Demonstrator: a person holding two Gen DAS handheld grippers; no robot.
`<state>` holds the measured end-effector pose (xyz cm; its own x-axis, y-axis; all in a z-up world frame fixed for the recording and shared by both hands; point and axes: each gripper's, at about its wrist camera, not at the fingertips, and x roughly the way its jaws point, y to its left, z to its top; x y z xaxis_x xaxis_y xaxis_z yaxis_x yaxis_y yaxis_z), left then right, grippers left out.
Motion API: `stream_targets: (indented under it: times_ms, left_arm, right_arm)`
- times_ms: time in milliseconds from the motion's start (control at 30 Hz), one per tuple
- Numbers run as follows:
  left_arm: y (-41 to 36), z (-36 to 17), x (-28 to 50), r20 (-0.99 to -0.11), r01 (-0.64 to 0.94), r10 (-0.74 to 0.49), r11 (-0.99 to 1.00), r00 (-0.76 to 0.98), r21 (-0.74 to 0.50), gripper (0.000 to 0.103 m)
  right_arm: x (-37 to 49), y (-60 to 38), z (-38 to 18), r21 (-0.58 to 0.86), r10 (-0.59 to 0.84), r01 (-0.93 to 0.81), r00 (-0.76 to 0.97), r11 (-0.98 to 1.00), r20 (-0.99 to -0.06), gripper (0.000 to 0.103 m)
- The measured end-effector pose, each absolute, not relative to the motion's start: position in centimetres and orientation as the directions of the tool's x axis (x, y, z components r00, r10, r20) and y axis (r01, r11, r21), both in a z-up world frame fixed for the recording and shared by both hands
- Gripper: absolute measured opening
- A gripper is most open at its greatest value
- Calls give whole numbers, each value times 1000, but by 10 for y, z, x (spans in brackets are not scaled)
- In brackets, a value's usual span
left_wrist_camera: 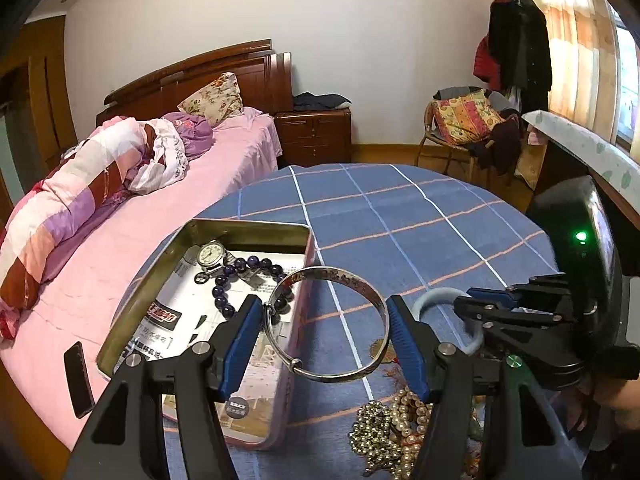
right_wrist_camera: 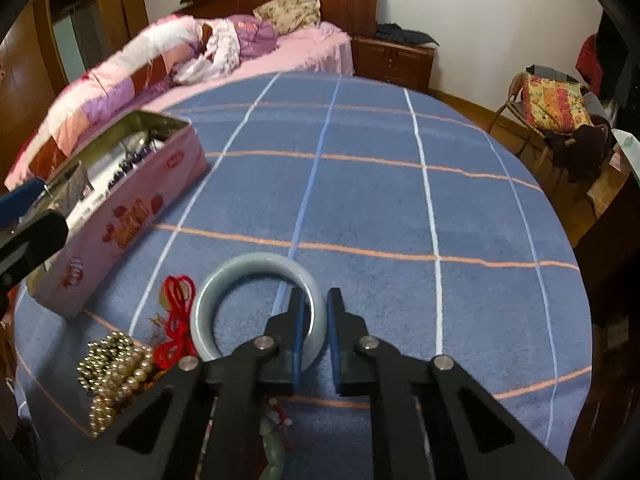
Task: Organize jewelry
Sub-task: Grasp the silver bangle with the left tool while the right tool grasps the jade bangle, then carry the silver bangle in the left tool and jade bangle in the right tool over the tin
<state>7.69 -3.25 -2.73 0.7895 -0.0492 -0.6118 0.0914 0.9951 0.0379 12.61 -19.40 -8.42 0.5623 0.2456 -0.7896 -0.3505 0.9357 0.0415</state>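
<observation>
Left gripper point(left_wrist_camera: 326, 328) clamps one silver bangle point(left_wrist_camera: 328, 324) above the tin point(left_wrist_camera: 208, 232); right gripper point(right_wrist_camera: 318, 316) pinches one jade bangle's point(right_wrist_camera: 224, 276) rim on the tablecloth point(right_wrist_camera: 380, 208).

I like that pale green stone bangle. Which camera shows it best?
The right wrist view: the pale green stone bangle shows as nearly a full ring, the right gripper shut on its band. The left wrist view shows only an arc behind gripper parts.
</observation>
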Motion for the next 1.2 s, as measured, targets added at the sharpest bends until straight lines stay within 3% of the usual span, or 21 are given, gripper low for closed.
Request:
stream_targets:
  times_ms: [500, 1200]
  left_arm:
    - [-6, -6, 72, -576, 45, -21, 999, 817, 27, 64]
    - [62, 2, 93, -564, -83, 112, 994, 818, 76, 64]
  right_arm:
    - [124, -183, -39, 52, 296, -369, 644, 928, -705, 14]
    - [130, -111, 4, 23, 386, -494, 648, 869, -656, 14]
